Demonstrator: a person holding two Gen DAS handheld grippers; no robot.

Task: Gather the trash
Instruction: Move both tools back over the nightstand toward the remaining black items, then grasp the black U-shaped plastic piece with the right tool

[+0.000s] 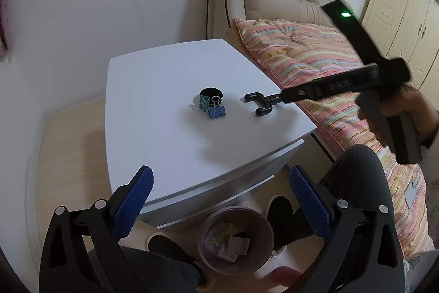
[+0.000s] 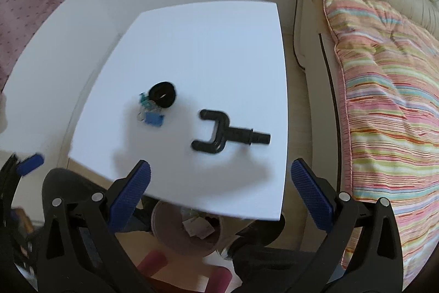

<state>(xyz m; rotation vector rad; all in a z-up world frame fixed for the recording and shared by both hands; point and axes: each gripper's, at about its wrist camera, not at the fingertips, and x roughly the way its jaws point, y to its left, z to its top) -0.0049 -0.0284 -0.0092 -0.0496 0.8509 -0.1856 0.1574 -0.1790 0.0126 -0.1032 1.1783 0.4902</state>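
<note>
Left wrist view: the left gripper [image 1: 221, 201] hangs with its blue-padded fingers [image 1: 131, 203] spread wide and nothing between them, above the near edge of the white surface [image 1: 170, 150]. Below it on the floor stands a round brownish bin [image 1: 236, 239] holding scraps of paper and some yellowish bits. On the surface a black ring [image 1: 211, 94] lies touching a teal binder clip [image 1: 204, 102] and a blue binder clip [image 1: 217, 111], and just beside them, apart, lies a black Y-shaped piece [image 1: 260, 102]. The right wrist view shows the right gripper [image 2: 219, 197] likewise spread and empty over the surface edge, with the Y-shaped piece ahead of it. A striped quilt [image 2: 384, 100] covers the bed beside the surface.
</note>
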